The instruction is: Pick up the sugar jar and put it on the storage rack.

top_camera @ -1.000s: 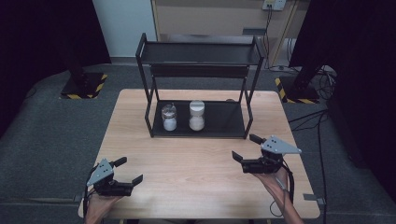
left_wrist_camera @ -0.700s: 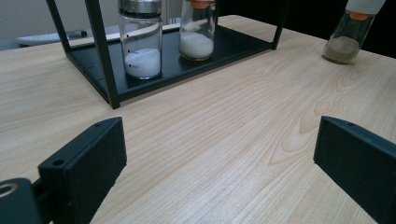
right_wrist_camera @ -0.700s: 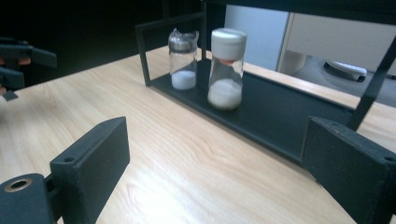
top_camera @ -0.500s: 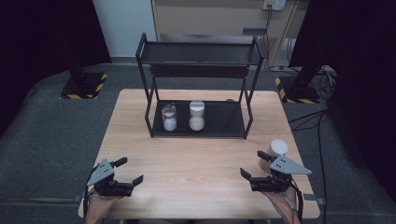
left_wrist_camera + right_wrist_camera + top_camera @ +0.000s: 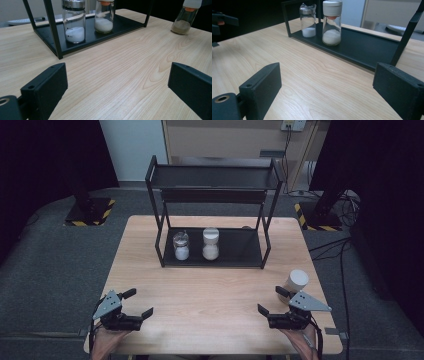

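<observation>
Pale wood table (image 5: 210, 290) on dark grey carpet (image 5: 50, 270), left tongs (image 5: 134, 303) and right tongs (image 5: 271, 301) both gaping, empty

The wooden table (image 5: 215, 295) carries a black rack (image 5: 212, 215) (two-tiered) and a white-capped jar (image 5: 296, 282) beside it.

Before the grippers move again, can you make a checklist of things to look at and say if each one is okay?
1. Left gripper open, holding nothing: ok.
2. Right gripper open, holding nothing: ok.
3. Loose white-capped glass jar of brownish powder upright on the wooden table: ok.
4. Two glass jars of white powder upright on the black metal rack's bottom shelf: ok.
5. Caps screwed tight: cannot tell.
</observation>
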`<state>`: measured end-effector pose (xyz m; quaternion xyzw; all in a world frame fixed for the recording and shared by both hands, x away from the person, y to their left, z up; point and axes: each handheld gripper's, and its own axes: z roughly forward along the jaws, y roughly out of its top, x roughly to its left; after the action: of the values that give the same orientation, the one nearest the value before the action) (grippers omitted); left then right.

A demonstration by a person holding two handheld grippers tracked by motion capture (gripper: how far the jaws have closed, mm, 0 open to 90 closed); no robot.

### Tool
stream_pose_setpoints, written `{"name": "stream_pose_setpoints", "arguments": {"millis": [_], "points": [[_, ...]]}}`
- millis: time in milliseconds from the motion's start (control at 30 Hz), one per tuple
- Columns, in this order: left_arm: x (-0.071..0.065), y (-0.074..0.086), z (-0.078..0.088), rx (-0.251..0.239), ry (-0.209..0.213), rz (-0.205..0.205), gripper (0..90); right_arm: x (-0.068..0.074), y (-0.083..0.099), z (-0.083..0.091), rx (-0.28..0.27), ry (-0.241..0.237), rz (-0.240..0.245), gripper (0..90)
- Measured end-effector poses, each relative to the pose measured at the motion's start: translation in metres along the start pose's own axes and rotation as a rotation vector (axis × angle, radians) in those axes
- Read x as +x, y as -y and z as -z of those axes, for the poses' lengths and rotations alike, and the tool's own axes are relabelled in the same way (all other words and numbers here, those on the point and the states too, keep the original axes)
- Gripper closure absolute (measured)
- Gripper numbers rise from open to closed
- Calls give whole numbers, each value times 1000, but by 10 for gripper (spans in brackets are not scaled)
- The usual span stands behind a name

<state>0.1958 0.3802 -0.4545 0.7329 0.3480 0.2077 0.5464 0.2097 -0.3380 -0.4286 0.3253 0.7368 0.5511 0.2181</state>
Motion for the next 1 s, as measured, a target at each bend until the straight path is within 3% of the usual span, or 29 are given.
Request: {"name": "stream_pose_setpoints", "arguments": {"millis": [133, 1000], "points": [[0, -1, -1, 1, 8, -6, 15, 1, 1, -2, 1, 4, 24, 85], [1, -1, -2, 3, 20, -9, 15, -4, 4, -5, 7, -9, 6, 84]]}}
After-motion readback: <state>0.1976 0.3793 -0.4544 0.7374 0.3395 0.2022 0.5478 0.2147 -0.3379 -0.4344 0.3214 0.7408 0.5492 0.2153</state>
